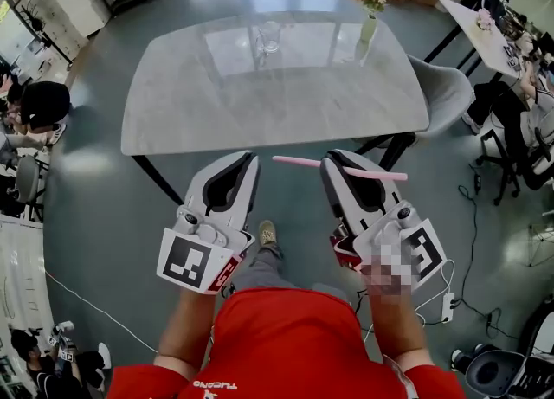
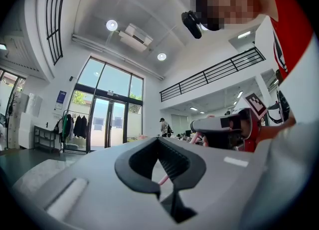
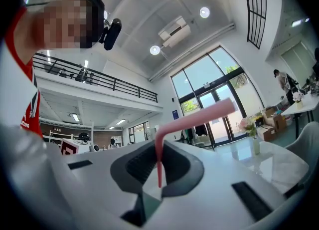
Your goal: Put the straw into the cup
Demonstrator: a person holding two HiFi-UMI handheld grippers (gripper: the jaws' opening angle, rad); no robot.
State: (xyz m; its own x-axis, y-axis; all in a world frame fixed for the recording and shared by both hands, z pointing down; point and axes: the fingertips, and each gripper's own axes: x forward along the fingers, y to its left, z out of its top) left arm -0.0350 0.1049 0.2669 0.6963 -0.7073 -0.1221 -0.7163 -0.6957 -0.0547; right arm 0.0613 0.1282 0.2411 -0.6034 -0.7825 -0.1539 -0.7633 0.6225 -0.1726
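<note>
A clear glass cup [image 1: 271, 36] stands near the far edge of the grey marble table [image 1: 260, 107]. My right gripper [image 1: 331, 162] is shut on a pink bendy straw [image 1: 294, 162] and holds it in the air short of the table's near edge. In the head view the straw lies crosswise and sticks out on both sides of the jaws. In the right gripper view the straw [image 3: 199, 119] bends up and to the right from the right gripper [image 3: 158, 144]. My left gripper [image 1: 250, 157] hangs beside it, shut and holding nothing [image 2: 159, 141].
A vase of pink flowers [image 1: 368, 9] stands at the table's far right, also seen as the vase [image 3: 255, 144] in the right gripper view. A grey chair [image 1: 443, 90] sits at the table's right end. Other desks, chairs and people ring the room.
</note>
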